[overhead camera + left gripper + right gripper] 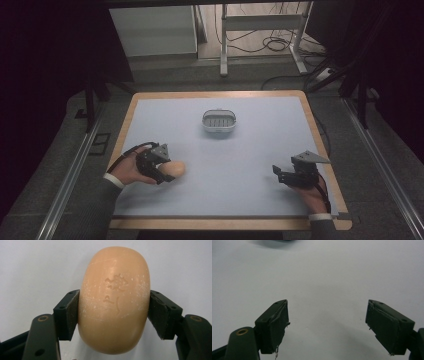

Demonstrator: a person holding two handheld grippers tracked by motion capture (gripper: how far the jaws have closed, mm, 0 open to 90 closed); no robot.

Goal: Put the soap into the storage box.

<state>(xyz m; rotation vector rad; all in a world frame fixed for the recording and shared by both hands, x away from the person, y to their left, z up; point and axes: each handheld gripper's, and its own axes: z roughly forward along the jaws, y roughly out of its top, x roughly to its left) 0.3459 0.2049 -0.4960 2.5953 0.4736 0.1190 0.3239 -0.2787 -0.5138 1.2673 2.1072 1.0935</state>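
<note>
Left gripper [113, 315], jaws closed on the orange soap bar [114, 302] low over the blue mat [250, 150], needed steady squeeze toward the soap dish [219, 120], while right gripper [328, 325] waited wide open, empty.

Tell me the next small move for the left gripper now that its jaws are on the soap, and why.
Probably lift the soap slightly and carry it toward the soap dish. The left gripper has both pads pressed on the bar's sides, so the grip looks set. The dish sits empty farther up the mat, and nothing lies between them. The right gripper is open and idle.
</note>
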